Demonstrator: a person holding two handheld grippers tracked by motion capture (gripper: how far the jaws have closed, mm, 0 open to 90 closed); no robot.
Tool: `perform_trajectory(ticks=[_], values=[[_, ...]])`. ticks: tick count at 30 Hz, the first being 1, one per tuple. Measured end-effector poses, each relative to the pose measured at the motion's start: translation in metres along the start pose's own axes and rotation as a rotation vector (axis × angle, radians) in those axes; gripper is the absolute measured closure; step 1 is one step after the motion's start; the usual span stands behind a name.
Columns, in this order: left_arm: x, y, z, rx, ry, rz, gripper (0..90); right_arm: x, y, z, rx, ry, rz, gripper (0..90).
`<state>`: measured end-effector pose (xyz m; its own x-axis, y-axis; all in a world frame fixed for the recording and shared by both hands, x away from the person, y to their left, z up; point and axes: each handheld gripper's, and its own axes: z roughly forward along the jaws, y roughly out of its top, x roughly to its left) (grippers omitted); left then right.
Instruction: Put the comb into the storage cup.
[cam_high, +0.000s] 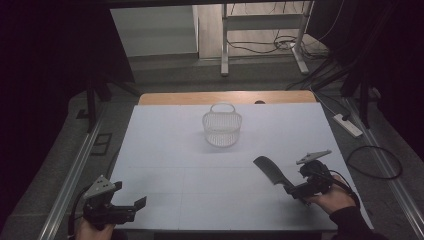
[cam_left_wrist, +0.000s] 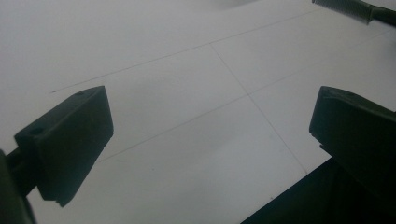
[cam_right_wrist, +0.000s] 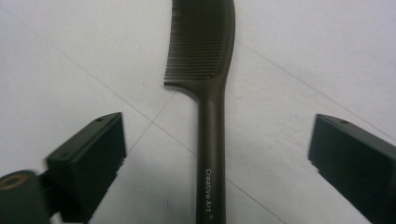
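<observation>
The right gripper (cam_right_wrist: 217, 158) stood with its jaws spread wide, gripping nothing. The dark comb (cam_right_wrist: 210, 93) lay flat on the white table (cam_high: 165, 150) between those jaws, apparently clear of both pads, handle toward the gripper. The left gripper (cam_left_wrist: 210, 135) was likewise spread, empty, near the table's front-left corner. A white wire basket (cam_high: 222, 125) stood well beyond the comb.

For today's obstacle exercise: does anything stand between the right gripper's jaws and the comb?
Nothing visible does. The right gripper is open, and the comb's handle lies on the white table between the two jaws, with bare surface on either side of it.
</observation>
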<state>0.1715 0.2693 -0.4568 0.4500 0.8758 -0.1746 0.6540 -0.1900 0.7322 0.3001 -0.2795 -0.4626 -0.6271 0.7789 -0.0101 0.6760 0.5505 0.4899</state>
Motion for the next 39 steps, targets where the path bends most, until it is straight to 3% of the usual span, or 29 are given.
perform_trajectory(ticks=[5,13,20,32,39], values=[[0.000,0.000,0.000,0.001,0.000,0.001,0.4,-0.002,-0.001,0.000,0.000,0.001,0.018,0.0],[0.000,0.000,0.000,0.001,0.000,0.001,0.3,-0.004,-0.003,0.014,0.028,-0.006,-0.002,0.0],[0.000,0.000,0.000,0.002,0.000,0.002,0.4,-0.007,-0.008,0.028,0.067,-0.004,0.000,0.0],[0.000,0.000,0.001,0.007,0.001,0.004,0.4,-0.005,-0.012,0.047,0.153,-0.013,-0.045,0.0],[0.000,0.000,0.001,0.006,0.000,0.004,0.4,-0.004,-0.010,0.047,0.168,-0.023,-0.028,0.0]])
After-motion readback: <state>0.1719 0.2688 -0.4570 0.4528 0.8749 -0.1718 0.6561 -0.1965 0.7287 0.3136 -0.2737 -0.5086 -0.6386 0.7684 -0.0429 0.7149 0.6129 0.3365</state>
